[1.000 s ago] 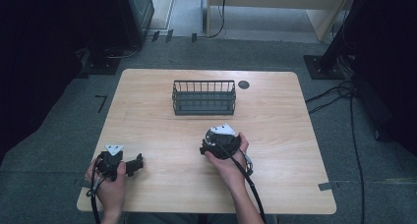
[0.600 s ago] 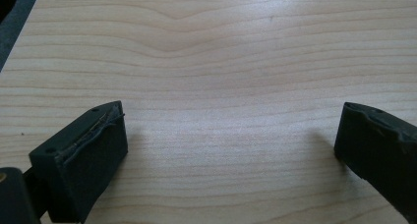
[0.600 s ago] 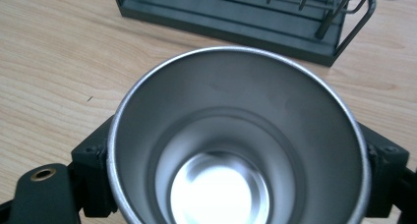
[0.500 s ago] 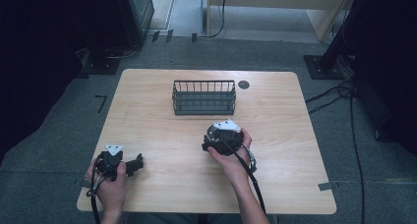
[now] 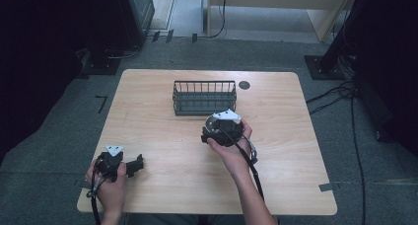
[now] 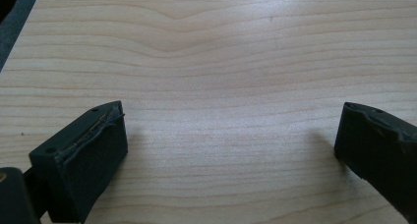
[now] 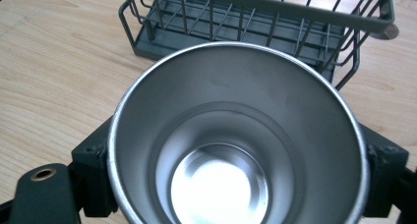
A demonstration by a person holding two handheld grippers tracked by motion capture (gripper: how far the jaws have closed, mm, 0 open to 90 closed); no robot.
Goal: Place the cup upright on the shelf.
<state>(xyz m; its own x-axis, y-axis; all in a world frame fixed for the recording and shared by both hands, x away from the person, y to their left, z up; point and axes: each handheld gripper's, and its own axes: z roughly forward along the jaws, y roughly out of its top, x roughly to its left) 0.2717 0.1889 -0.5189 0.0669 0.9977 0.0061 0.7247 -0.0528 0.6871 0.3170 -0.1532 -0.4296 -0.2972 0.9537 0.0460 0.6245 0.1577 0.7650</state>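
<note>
Now, step: carry cup into wire basket (image 7: 255,32)
Right tool (image 5: 224,129): clamped on steel cup (image 7: 236,145), held just short of the basket
Left tool (image 6: 231,155): wide, empty, low over table (image 5: 162,111)
Tip: keep cup upright, clear the rim, then lower

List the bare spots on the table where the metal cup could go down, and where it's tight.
Bare wood: the wide stretch between the left gripper and right gripper; the strip right of the wire basket out to the table edge; the left side beside the basket. Tight: just in front of the basket, where the right gripper holds the metal cup.
</note>
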